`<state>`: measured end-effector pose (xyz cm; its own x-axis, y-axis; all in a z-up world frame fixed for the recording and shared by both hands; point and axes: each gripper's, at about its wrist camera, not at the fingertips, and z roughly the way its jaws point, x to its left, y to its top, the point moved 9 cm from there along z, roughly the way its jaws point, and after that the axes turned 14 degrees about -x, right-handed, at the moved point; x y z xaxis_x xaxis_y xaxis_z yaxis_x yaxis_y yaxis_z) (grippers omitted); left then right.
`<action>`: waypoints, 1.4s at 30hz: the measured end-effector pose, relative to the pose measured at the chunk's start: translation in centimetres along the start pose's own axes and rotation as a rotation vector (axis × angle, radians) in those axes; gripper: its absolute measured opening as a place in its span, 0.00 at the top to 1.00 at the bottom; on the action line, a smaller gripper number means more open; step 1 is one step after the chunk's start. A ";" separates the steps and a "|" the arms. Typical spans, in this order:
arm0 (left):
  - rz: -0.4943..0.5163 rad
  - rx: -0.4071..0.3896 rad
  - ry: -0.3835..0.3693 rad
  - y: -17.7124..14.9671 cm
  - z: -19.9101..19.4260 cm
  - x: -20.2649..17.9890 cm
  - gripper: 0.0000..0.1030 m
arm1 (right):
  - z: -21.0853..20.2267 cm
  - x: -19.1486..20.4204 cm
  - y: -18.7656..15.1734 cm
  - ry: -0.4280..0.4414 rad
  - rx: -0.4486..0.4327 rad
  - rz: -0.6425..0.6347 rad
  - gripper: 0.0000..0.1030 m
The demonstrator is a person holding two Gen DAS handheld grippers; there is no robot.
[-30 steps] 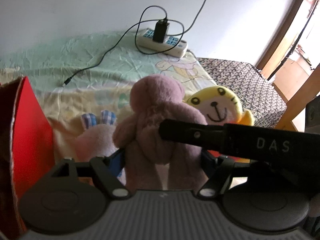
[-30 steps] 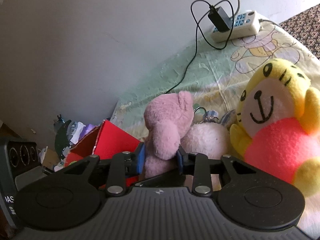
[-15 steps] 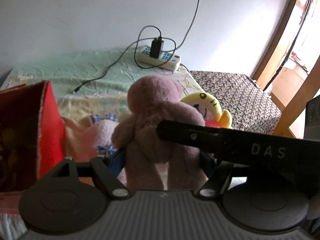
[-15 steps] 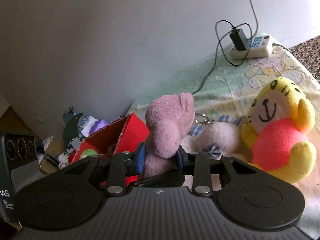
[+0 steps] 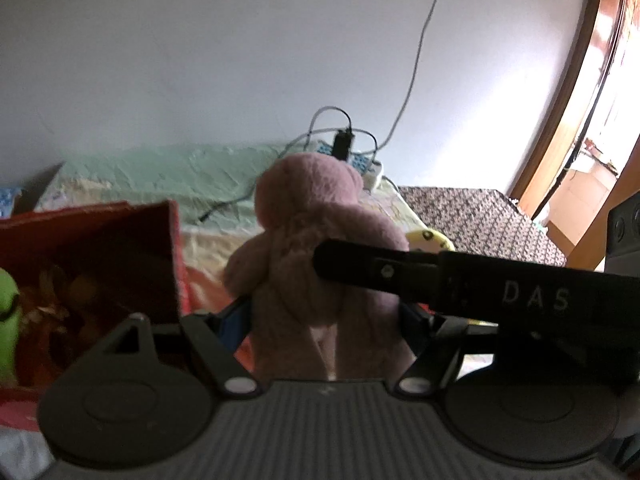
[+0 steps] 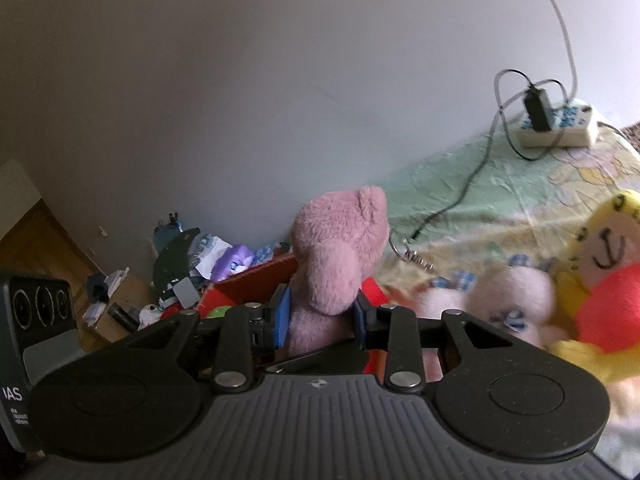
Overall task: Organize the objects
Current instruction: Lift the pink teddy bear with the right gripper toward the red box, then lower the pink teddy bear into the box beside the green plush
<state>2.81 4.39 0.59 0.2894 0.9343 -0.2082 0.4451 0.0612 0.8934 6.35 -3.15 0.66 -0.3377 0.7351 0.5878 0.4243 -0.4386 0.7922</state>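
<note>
A pink plush bear (image 5: 312, 232) hangs upright above the bed, gripped by both grippers. My left gripper (image 5: 326, 316) is shut on its lower body, blue pads pressing both sides. In the right wrist view my right gripper (image 6: 320, 316) is shut on the bear (image 6: 336, 256) below its head. One black finger (image 5: 400, 272) of the right gripper crosses the bear's chest in the left wrist view. The open red box (image 5: 100, 248) stands just left of the bear, with a green toy (image 5: 8, 300) inside. The box (image 6: 256, 280) lies behind the bear in the right wrist view.
A yellow and red plush (image 6: 604, 264) and a pale pink plush (image 6: 508, 296) lie on the bed sheet to the right. A power strip (image 6: 556, 128) with charger and cables sits by the wall. Clutter (image 6: 192, 256) lies on the floor beyond the box.
Both grippers have risen with the pink bear and carried it leftward to the red box. The box's inside now shows, and the other plush toys have dropped lower and farther away.
</note>
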 end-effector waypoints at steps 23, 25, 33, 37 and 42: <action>-0.026 0.023 0.131 -0.3 -4.0 16.5 0.28 | 11.9 9.9 -7.3 0.062 0.110 -0.020 0.67; -0.034 0.037 0.137 -0.7 -3.8 17.6 0.28 | 12.8 10.1 -8.0 0.051 0.131 -0.035 0.67; -0.045 0.078 0.133 -2.2 -2.8 20.0 0.33 | 16.0 10.0 -10.4 -0.005 0.226 -0.094 0.70; -0.065 0.103 0.141 -3.0 -2.1 21.4 0.33 | 17.0 9.8 -11.3 -0.007 0.263 -0.106 0.72; -0.061 0.102 0.169 -3.1 -2.2 22.8 0.34 | 17.9 10.8 -11.9 0.030 0.256 -0.113 0.73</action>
<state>6.13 26.26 -6.05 0.1170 0.9760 -0.1836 0.5437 0.0918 0.8343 12.69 19.23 -5.35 -0.4179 0.7544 0.5061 0.5799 -0.2073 0.7878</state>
